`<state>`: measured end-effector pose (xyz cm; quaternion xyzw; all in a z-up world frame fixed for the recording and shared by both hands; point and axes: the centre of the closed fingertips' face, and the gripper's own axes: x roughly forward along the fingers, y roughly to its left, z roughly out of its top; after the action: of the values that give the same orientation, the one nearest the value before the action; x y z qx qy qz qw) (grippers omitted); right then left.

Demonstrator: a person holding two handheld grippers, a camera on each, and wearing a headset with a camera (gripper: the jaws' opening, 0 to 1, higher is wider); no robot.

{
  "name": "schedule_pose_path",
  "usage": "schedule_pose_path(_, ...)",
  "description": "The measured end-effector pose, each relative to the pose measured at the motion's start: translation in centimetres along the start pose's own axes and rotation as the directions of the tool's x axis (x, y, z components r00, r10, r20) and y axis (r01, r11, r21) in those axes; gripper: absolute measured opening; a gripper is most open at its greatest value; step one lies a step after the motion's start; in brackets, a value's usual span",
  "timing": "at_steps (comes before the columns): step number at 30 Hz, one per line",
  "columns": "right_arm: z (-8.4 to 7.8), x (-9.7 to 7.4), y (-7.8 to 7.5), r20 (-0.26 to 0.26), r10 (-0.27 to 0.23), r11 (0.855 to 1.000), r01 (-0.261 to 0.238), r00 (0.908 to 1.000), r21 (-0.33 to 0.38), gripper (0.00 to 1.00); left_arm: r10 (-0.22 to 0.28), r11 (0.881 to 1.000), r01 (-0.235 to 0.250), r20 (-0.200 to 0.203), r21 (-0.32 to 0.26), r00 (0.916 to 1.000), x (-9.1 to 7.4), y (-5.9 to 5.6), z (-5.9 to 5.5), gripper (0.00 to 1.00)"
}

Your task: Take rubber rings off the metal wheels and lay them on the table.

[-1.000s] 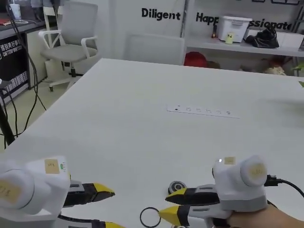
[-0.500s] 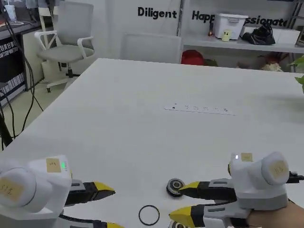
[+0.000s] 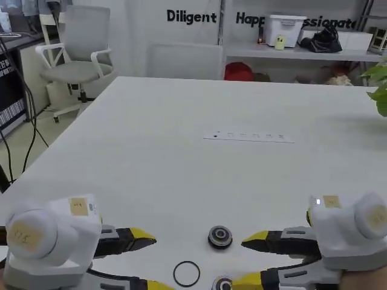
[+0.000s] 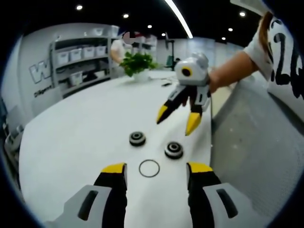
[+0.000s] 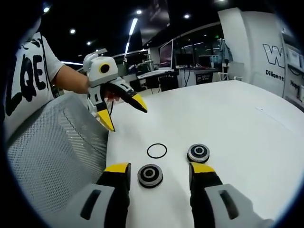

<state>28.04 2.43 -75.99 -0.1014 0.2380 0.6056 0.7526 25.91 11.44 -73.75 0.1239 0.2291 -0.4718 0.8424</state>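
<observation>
On the white counter [image 3: 181, 151], between your two grippers: one loose rubber ring [image 3: 186, 273] lying flat, with a metal wheel [image 3: 219, 236] near it and a second wheel [image 5: 150, 175] just off your right jaws' tips. Your left gripper [image 3: 156, 263] and right gripper [image 3: 240, 261]: jaws spread open, holding nothing.

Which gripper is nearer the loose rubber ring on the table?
Left. The rubber ring lies level with the open jaw tips of the left gripper; the right gripper straddles a wheel, with the ring farther ahead.
</observation>
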Motion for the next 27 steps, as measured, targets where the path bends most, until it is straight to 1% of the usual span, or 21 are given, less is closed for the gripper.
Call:
schedule_pose_path(4,-0.5,-0.4,-0.1,-0.008,-0.001,1.000,0.001,1.0000,-0.009,0.48,-0.012,1.000,0.012,-0.002,0.012,0.9999,0.6,-0.3,0.4,0.53)
schedule_pose_path(10,-1.0,-0.5,0.1,-0.020,0.000,1.000,0.000,0.9998,-0.026,0.48,-0.028,0.999,0.028,-0.003,0.021,0.9996,1.5,-0.6,0.7,0.53)
schedule_pose_path(15,-1.3,-0.4,0.1,-0.018,0.003,1.000,-0.004,0.9998,-0.024,0.48,-0.035,0.999,0.035,0.003,0.018,0.9994,2.0,-0.7,0.9,0.54)
schedule_pose_path(18,-1.4,-0.2,0.1,-0.017,0.007,1.000,-0.008,0.9998,-0.023,0.49,-0.043,0.999,0.043,-0.003,0.021,0.9991,2.4,-0.7,0.8,0.54)
schedule_pose_path(20,-1.5,-0.1,0.3,-0.020,0.013,1.000,-0.014,0.9997,-0.028,0.49,-0.048,0.999,0.049,-0.006,0.022,0.9988,2.7,-0.8,0.7,0.54)
schedule_pose_path(25,-1.5,0.2,0.6,-0.009,0.029,0.999,-0.029,0.9995,-0.013,0.51,-0.063,0.998,0.063,-0.005,0.017,0.9980,3.3,-1.1,0.8,0.55)
schedule_pose_path(27,-1.7,0.4,0.6,-0.016,0.037,0.999,-0.037,0.9992,-0.006,0.50,-0.072,0.997,0.072,-0.006,0.017,0.9974,3.7,-1.3,0.9,0.55)
